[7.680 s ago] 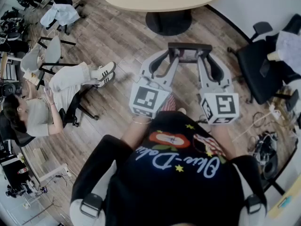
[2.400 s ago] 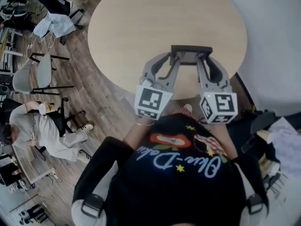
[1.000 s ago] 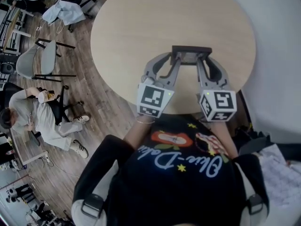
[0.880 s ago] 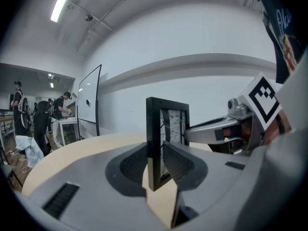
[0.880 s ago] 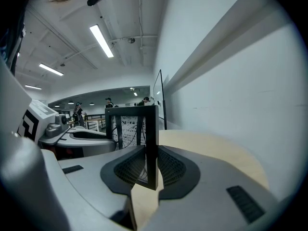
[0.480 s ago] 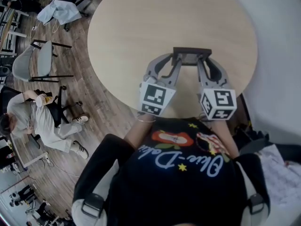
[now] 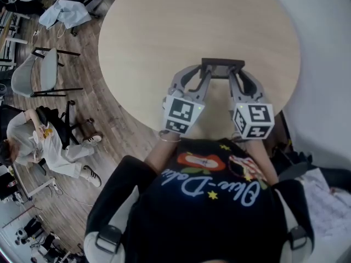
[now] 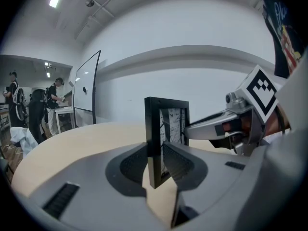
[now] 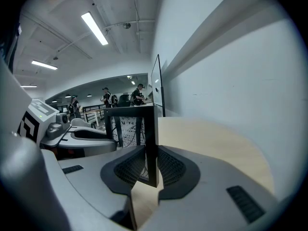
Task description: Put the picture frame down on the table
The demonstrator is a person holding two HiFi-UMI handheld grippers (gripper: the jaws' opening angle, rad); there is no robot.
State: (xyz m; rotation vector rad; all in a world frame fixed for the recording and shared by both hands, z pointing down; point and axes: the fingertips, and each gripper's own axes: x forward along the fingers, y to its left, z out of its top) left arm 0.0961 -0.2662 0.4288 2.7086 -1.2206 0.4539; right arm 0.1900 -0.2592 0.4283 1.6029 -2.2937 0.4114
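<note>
picture frame point(image 7: 222, 63), unreadable scribbled print point(image 8: 172, 124) inside

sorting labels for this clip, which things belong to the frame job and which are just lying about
Job: picture frame, gripped upright at its sides by left tongs and right tongs; round table.
Lying about: grey chair; pale garment; seated person.

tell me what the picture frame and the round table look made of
picture frame: probably painted wood or plastic, matte black; flat square-edged moulding, no glare.
round table: pale wood-look top, likely laminate or veneer; faint even grain, smooth surface.
</note>
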